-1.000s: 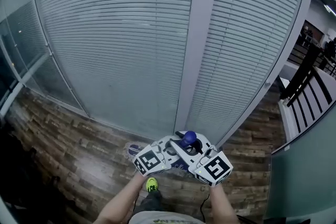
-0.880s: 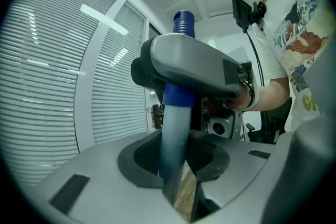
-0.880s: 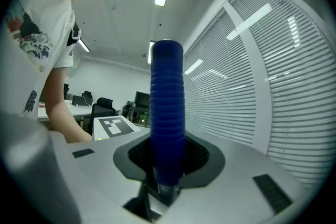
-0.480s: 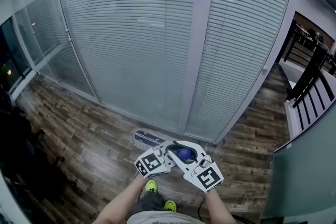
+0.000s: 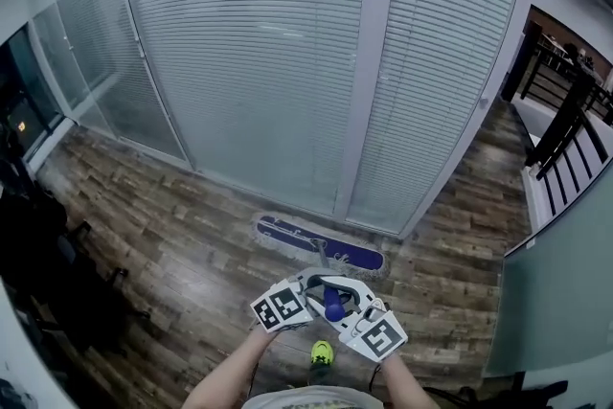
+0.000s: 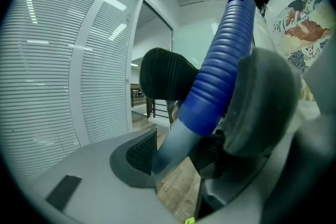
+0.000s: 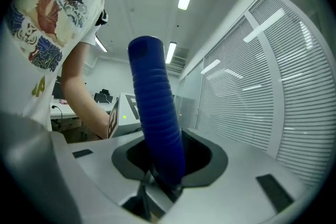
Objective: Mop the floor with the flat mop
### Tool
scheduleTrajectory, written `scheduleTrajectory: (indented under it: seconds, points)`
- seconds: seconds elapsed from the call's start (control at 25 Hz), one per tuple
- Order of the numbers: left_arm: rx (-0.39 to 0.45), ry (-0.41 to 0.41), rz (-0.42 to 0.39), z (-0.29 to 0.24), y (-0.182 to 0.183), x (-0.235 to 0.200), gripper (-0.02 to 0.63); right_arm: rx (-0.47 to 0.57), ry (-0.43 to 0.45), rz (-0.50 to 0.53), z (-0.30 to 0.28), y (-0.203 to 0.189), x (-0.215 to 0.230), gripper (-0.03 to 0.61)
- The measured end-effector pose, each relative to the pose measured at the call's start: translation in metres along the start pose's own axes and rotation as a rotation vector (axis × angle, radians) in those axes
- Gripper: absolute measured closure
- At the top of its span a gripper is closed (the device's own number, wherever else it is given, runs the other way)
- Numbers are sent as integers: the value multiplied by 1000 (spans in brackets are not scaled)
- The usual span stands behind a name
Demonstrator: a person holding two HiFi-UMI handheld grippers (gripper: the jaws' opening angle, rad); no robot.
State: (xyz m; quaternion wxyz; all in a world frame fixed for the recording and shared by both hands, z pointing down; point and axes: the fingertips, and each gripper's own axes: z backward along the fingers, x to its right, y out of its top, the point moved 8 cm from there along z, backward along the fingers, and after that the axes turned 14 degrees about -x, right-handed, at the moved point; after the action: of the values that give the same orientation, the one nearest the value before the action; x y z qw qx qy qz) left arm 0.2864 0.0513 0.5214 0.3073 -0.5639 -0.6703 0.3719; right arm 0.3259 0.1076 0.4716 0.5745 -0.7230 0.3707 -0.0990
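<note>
Wood floor (image 5: 172, 235), one mop (image 5: 321, 244); left gripper (image 6: 173, 150), right gripper (image 7: 159, 173) pinch handle (image 6: 218, 76), jaws just opening.

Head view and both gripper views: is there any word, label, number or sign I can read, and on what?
No text reads clearly.
Flat mop: pale marks on its blue pad, too small to read.
Marker cubes: black-and-white square patterns, no words.
Shirt: coloured graphic print, no legible lettering.

blue mop handle (image 7: 157, 128), brn wood floor (image 5: 163, 235)
</note>
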Motion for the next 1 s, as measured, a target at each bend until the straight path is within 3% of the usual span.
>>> scheduleTrajectory:
  seconds: [0.28, 0.6, 0.8, 1.0]
  points:
    - [30, -16, 27, 48, -54, 104, 451, -71, 43, 2, 14, 15, -126, 451]
    - [39, -24, 41, 98, -73, 232, 449, -116, 111, -15, 64, 45, -248, 446]
    - [36, -14, 36, 108, -82, 271, 449, -124, 121, -26, 79, 47, -286, 443]
    - [30, 13, 9, 107, -91, 281, 451, -100, 116, -10, 80, 40, -298, 443]
